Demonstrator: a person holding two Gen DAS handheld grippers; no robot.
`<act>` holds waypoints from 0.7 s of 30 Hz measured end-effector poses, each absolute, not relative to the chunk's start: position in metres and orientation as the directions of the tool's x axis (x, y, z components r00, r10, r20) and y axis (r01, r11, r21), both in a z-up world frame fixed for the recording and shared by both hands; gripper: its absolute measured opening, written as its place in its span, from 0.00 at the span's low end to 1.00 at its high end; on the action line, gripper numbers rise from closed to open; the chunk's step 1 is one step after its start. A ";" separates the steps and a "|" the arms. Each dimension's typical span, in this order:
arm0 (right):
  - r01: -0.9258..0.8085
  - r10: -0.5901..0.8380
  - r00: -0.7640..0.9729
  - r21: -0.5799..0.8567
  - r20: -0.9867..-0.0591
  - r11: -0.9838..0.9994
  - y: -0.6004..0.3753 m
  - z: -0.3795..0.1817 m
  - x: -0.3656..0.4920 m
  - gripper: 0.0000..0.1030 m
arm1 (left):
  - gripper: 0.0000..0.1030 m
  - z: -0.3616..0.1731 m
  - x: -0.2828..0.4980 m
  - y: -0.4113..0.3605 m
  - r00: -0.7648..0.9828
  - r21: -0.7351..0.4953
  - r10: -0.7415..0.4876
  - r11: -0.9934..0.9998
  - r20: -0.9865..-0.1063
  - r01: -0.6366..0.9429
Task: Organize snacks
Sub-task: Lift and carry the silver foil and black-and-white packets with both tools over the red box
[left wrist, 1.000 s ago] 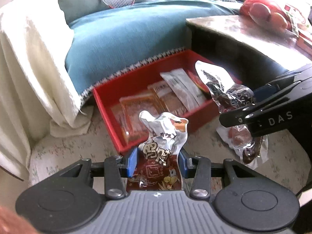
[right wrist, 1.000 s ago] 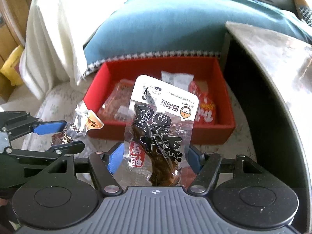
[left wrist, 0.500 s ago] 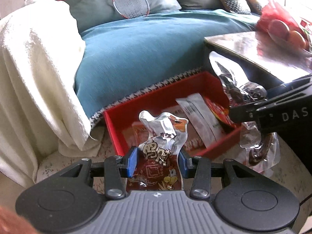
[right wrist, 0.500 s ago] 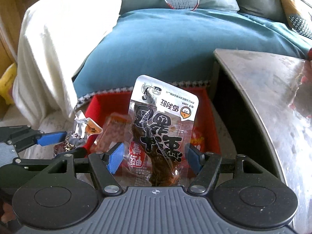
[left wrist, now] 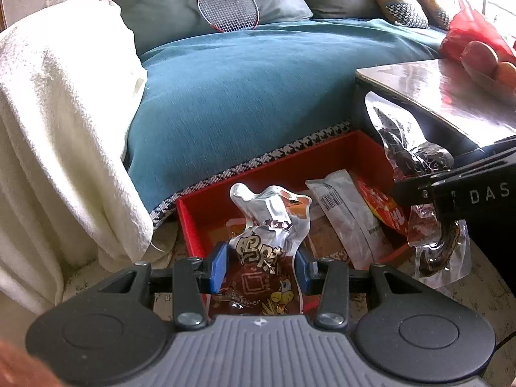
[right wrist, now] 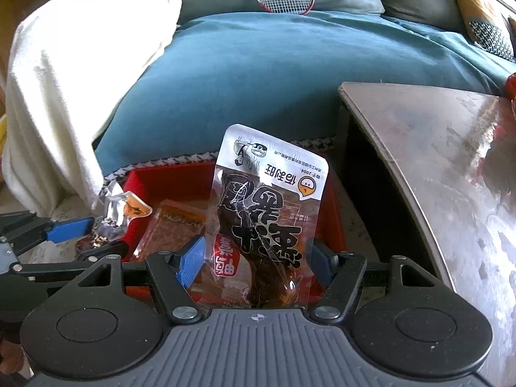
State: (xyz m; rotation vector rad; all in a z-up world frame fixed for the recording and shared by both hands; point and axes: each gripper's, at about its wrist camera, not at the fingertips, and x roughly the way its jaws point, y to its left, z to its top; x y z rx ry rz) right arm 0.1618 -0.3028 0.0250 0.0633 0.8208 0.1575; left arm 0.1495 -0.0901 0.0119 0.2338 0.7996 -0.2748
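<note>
A crumpled silver and brown snack pouch (left wrist: 267, 251) stands upright, pinched between the blue pads of the left gripper (left wrist: 260, 266), held in the air over the near edge of a red tray (left wrist: 290, 167). The right gripper (right wrist: 254, 258) pinches a clear packet of dark meat (right wrist: 267, 213) with black lettering, also upright and above the same tray. In the left wrist view this packet hangs at the right, beside the right gripper's black fingers.

The red tray sits on the pale patterned floor (left wrist: 477, 293), against a sofa covered in a teal throw (left wrist: 258, 84). Inside the tray lie a white wrapped bar (left wrist: 348, 213), a red packet (left wrist: 383, 206) and an orange-brown packet (right wrist: 177, 225). A cream blanket (left wrist: 54, 122) drapes to the left of the tray. A glossy desk (right wrist: 451, 148) stands just right of the tray, with a red bag of fruit (left wrist: 477, 45) on it. A red badminton racket (left wrist: 227, 8) leans on grey cushions behind.

Both grippers point downward at a slant, side by side.
</note>
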 end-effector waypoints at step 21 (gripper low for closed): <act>-0.083 0.125 0.640 0.094 -0.758 0.992 -0.309 0.012 0.214 0.72 | 0.36 -0.003 0.185 -0.095 0.657 0.112 -0.112 0.951 -0.745 0.289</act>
